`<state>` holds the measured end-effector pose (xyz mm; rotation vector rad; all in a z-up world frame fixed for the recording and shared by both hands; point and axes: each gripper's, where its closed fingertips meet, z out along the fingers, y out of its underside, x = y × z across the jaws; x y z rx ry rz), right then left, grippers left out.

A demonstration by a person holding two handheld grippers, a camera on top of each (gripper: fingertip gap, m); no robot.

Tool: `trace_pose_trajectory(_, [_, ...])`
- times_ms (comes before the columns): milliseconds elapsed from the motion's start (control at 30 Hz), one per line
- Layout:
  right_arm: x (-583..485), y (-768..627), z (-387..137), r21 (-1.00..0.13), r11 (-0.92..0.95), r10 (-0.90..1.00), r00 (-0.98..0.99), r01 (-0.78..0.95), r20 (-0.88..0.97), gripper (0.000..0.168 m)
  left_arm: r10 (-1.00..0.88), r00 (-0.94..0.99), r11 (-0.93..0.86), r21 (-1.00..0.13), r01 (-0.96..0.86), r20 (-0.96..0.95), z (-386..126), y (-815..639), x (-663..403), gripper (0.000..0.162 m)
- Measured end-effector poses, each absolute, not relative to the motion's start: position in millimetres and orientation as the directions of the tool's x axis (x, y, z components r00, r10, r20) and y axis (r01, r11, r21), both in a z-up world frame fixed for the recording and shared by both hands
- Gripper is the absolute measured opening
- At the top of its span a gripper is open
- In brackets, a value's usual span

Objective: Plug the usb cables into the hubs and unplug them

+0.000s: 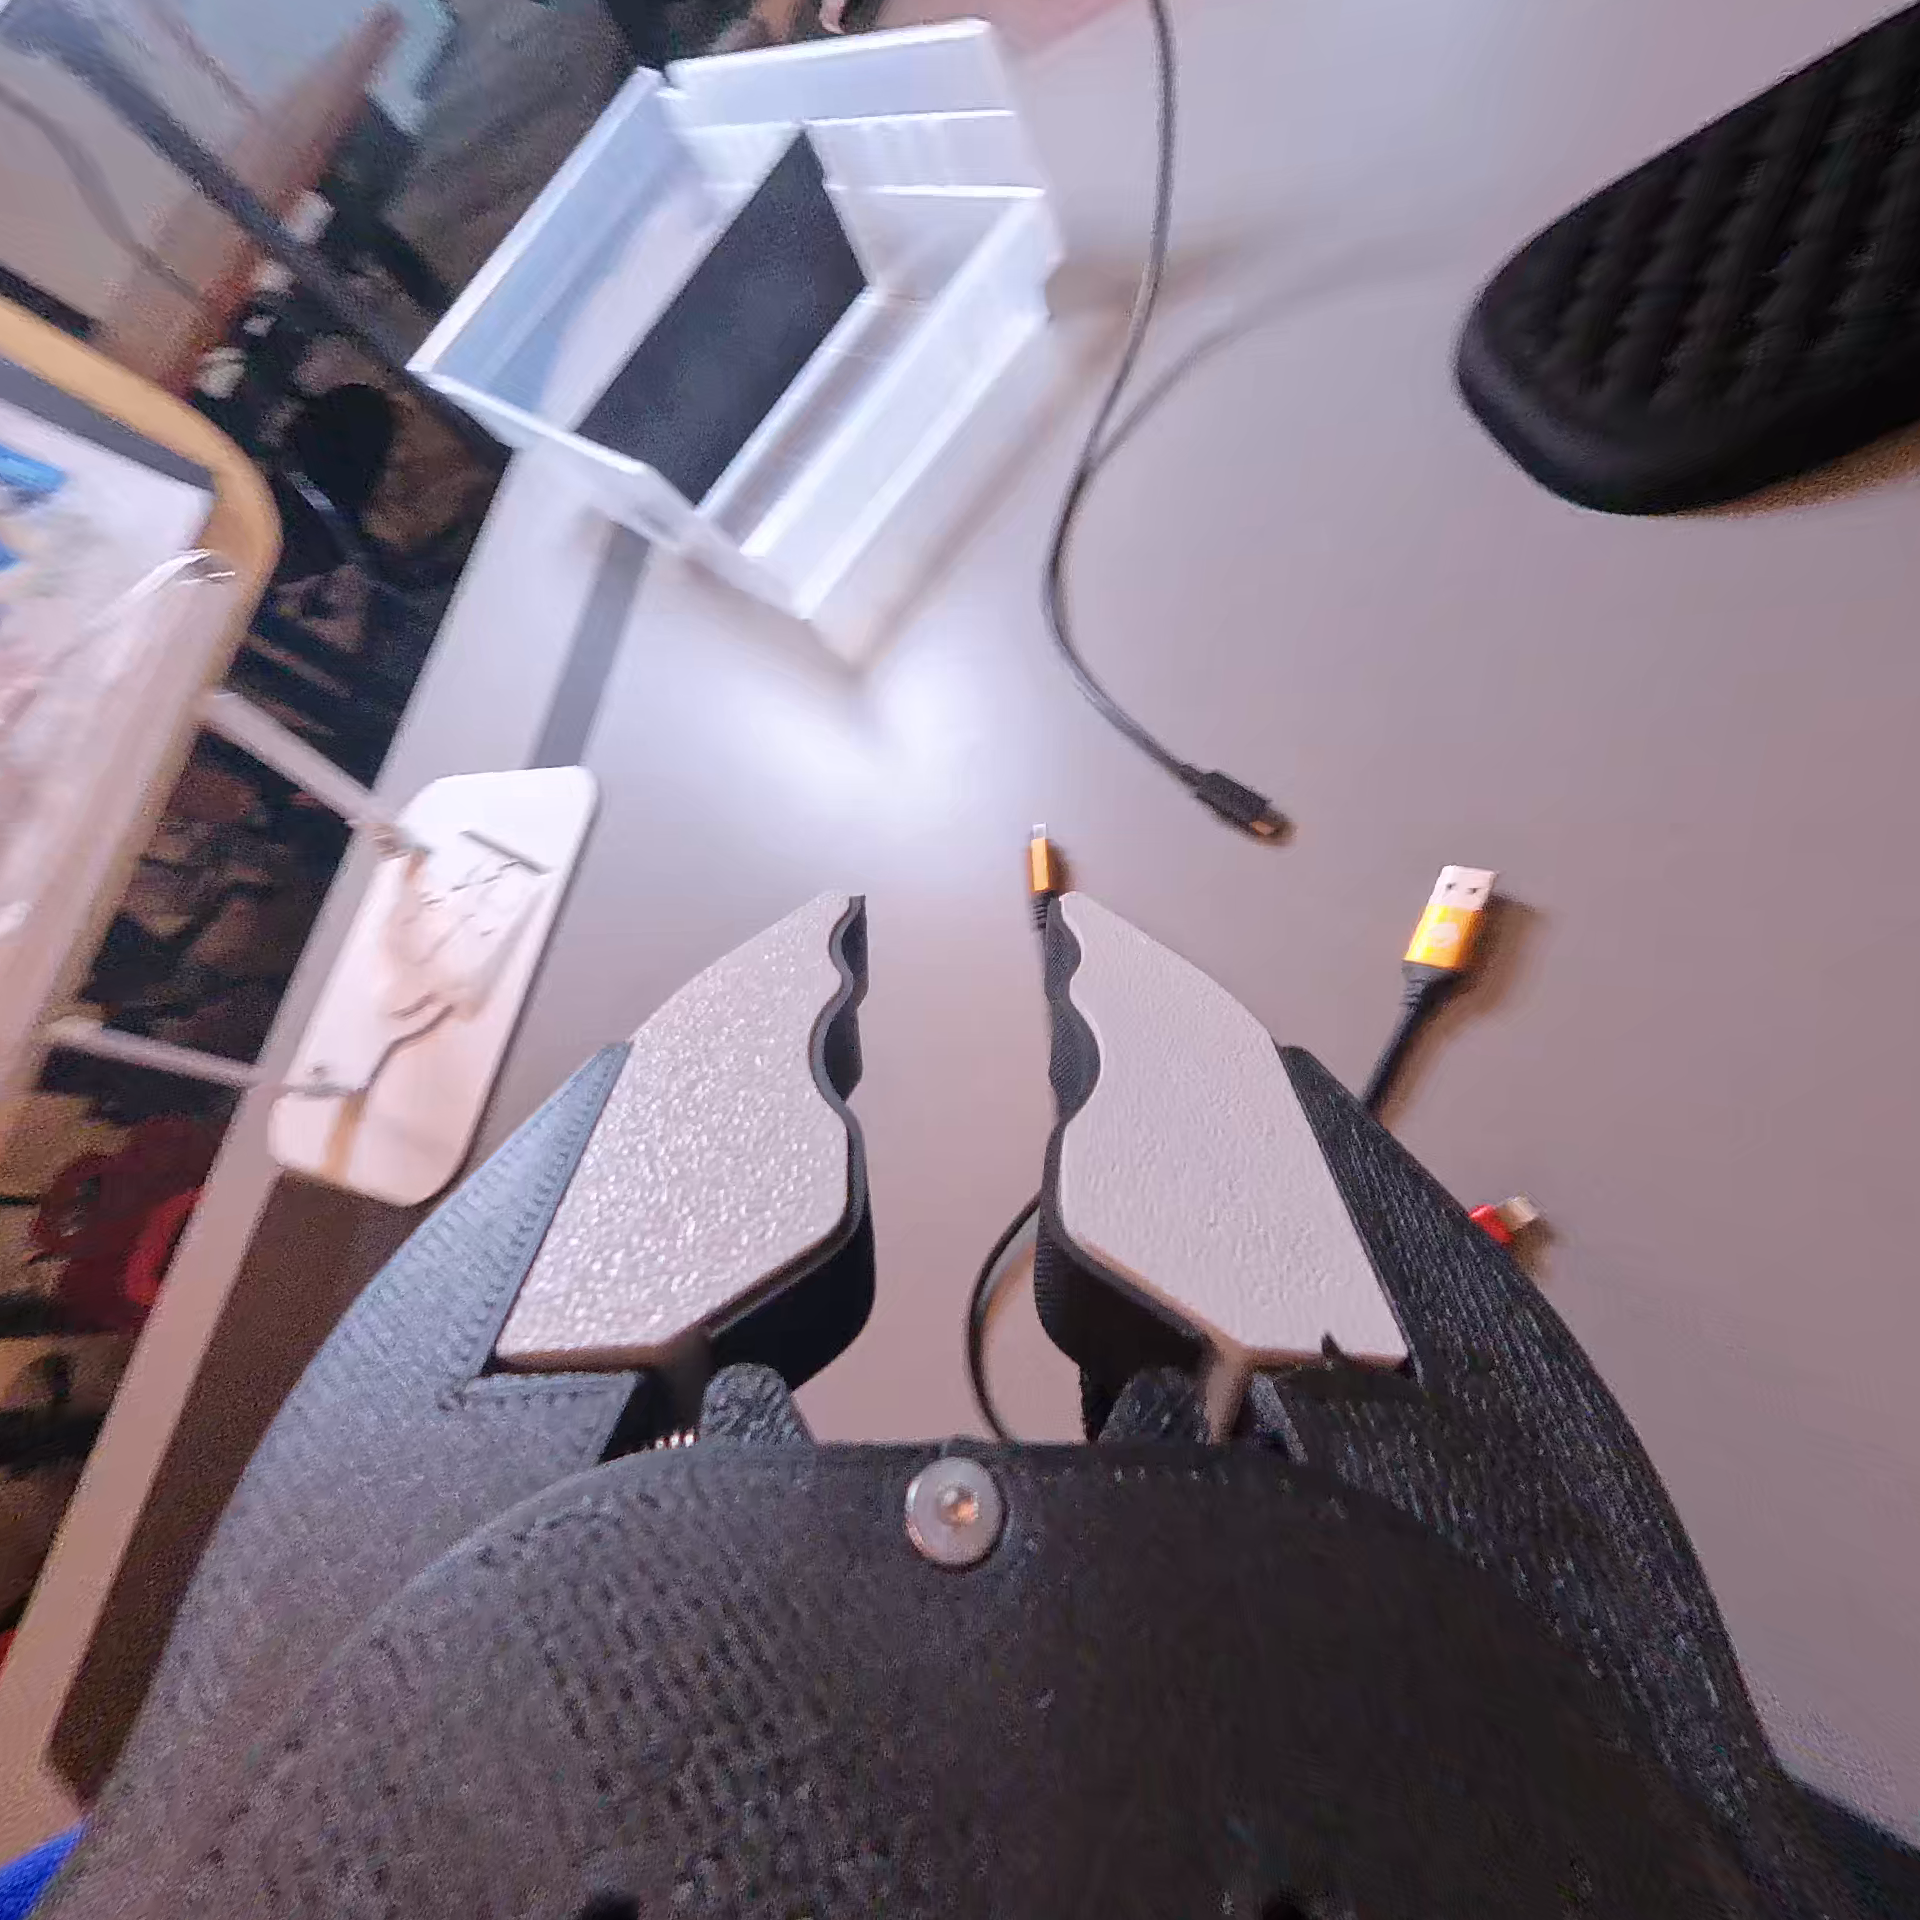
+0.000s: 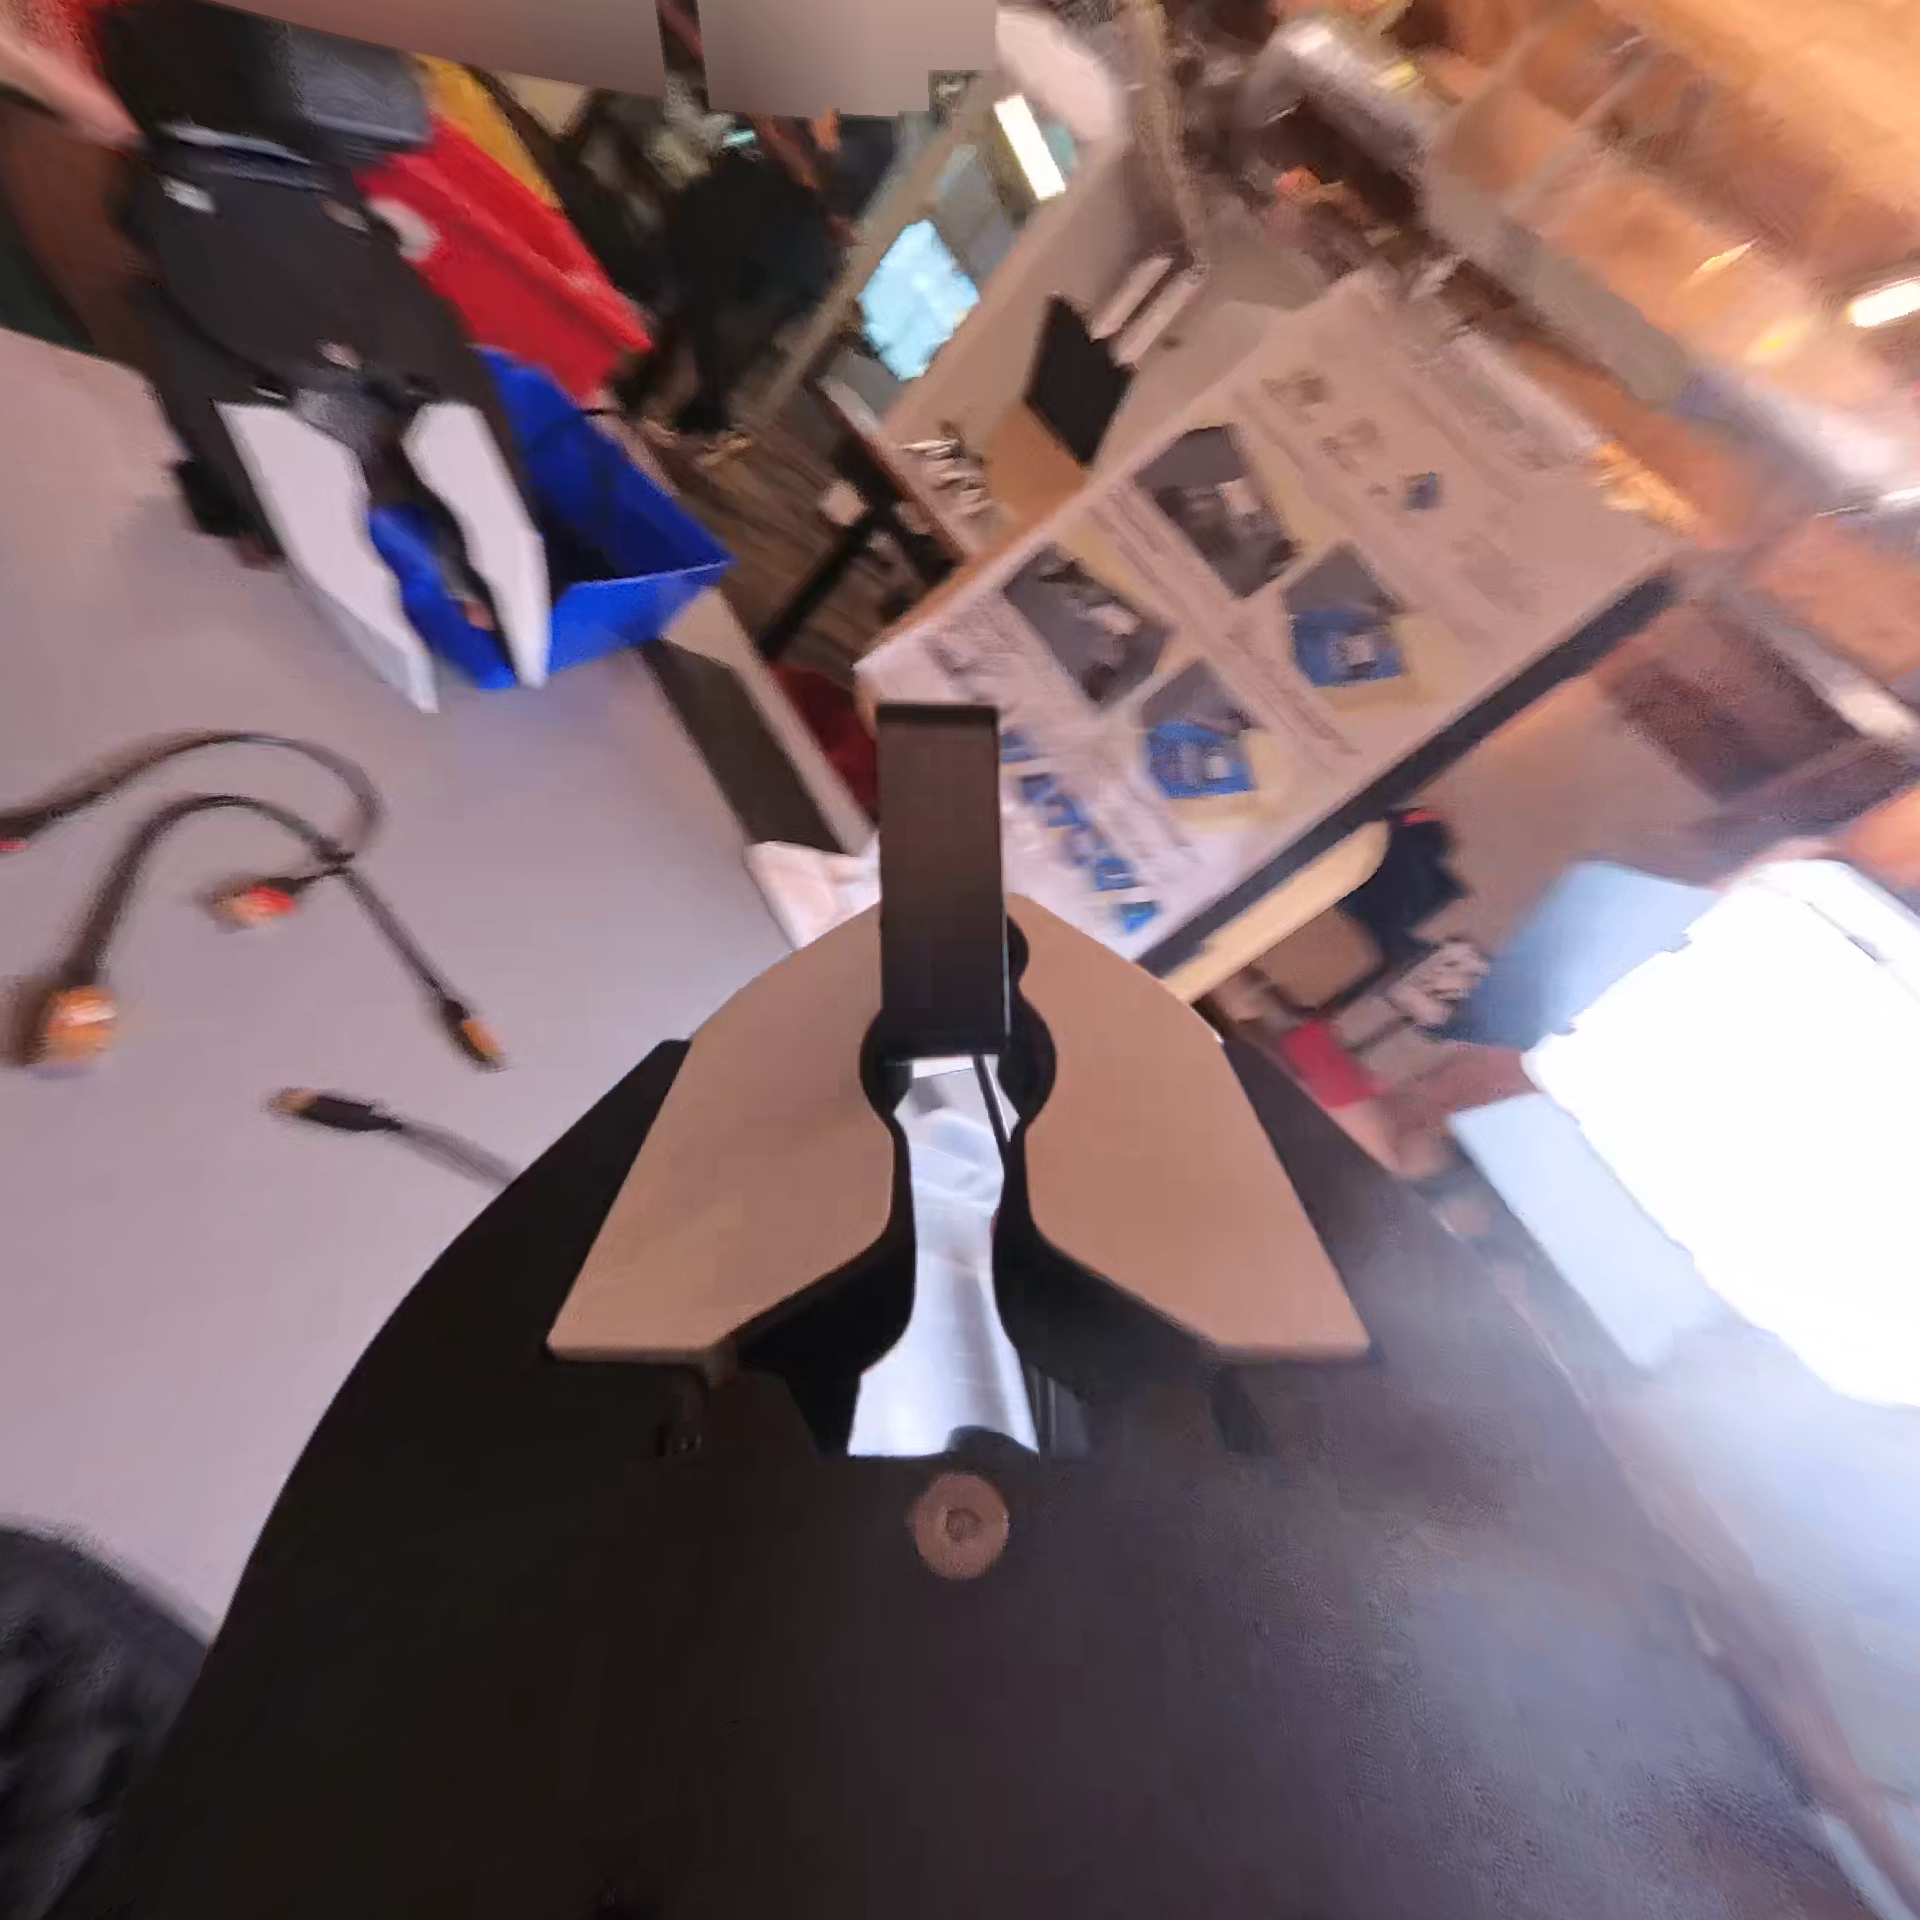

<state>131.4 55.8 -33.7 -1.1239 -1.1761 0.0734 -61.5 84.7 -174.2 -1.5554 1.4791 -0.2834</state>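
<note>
**A:** What are the two grippers doing?

**B:** The right gripper is clenched on a flat black USB hub, which sticks out past its fingertips, lifted off the grey table. A thin black cord runs back between the fingers. The left gripper is released, its fingers spread and holding nothing, low over the table.

**A:** Where are the cables?

**B:** A small orange plug lies just beyond the left gripper's right-hand fingertip, its cable passing under that finger. An orange USB-A plug lies further out on the same side. A black cable's plug lies ahead of the fingertips, a little to that side.

**A:** What could go wrong?

**B:** Probably a missed pinch: the small plug sits outside the gap, so closing now would likely push it away or catch only cable. The hub is held by one end, so a plug's push might twist it in the grip.
</note>
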Motion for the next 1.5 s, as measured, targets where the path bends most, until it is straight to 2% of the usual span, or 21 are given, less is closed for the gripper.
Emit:
trace_pose_trajectory(33, [124.9, 55.6, -46.5, -0.725, 0.47, 0.617, 0.401, 0.503, 0.678, 0.013, -0.887, 0.218, 0.169, -0.724, -0.668, -0.408, -183.5, 80.5, -51.6, 0.034])
trace_pose_trajectory(133, [111.7, 63.1, -106.0, -0.664, 0.374, 0.747, 0.214, 0.648, 0.63, 0.013, -0.918, 0.16, 0.153, -0.695, -0.703, -0.364, -213.1, 70.8, -30.0, 0.033])
trace_pose_trajectory(267, [97.2, 77.9, -167.4, -0.581, 0.339, 0.817, 0.075, 0.74, 0.572, 0.012, -0.973, 0.185, -0.032, -0.717, -0.696, -0.137, -247.3, 58.1, -0.4, 0.035])
trace_pose_trajectory(367, [82.4, 81.1, -182.0, -0.577, 0.354, 0.823, 0.048, 0.736, 0.566, 0.012, -0.968, 0.244, -0.143, -0.677, -0.722, -0.056, -271.6, 65.2, 10.9, 0.04])
trace_pose_trajectory(500, [68.0, 79.2, -180.2, -0.644, 0.36, 0.836, 0.074, 0.675, 0.544, 0.012, -0.967, 0.256, -0.21, -0.593, -0.777, 0.007, -300.9, 66.5, 23.7, 0.042])
trace_pose_trajectory(567, [67.5, 77.6, -183.4, -0.651, 0.36, 0.84, 0.072, 0.668, 0.538, 0.012, -0.974, 0.227, -0.177, -0.6, -0.78, -0.008, -301.0, 63.9, 31.1, 0.02])
trace_pose_trajectory(667, [68.6, 67.7, -194.1, -0.653, 0.368, 0.858, 0.028, 0.662, 0.512, 0.012, -0.981, 0.166, -0.081, -0.573, -0.815, -0.098, -298.8, 65.1, 27.6, 0.013])
trace_pose_trajectory(767, [70.0, 60.9, -212.3, -0.581, 0.401, 0.842, -0.036, 0.709, 0.538, 0.012, -0.987, 0.141, -0.063, -0.625, -0.778, -0.076, -279.7, 57.9, 23.1, 0.008])
trace_pose_trajectory(900, [61.9, 43.6, -230.7, -0.502, 0.462, 0.825, -0.147, 0.732, 0.545, 0.012, -0.979, 0.19, -0.095, -0.672, -0.734, -0.069, -249.2, 62.4, 10.0, 0.007])
trace_pose_trajectory(1000, [53.1, 35.2, -239.3, -0.46, 0.475, 0.824, -0.195, 0.751, 0.532, 0.012, -0.985, 0.167, -0.137, -0.732, -0.668, 0.033, -236.9, 53.5, 12.9, 0.007])
trace_pose_trajectory(1100, [44.6, 45.5, -240.0, -0.369, 0.518, 0.743, -0.193, 0.772, 0.641, 0.012, -0.994, 0.108, -0.084, -0.721, -0.688, 0.013, -237.5, 39.7, 16.8, 0.007])
trace_pose_trajectory(1333, [36.4, 44.7, -233.5, -0.323, 0.556, 0.661, -0.171, 0.766, 0.731, 0.014, -0.994, 0.104, -0.083, -0.709, -0.7, 0.013, -235.4, 37.3, 10.8, 0.007])
trace_pose_trajectory(1500, [29.2, 47.3, -232.4, -0.294, 0.558, 0.605, -0.137, 0.776, 0.785, 0.039, -0.997, 0.051, -0.072, -0.706, -0.705, 0.051, -235.6, 22.2, 14.7, 0.007])
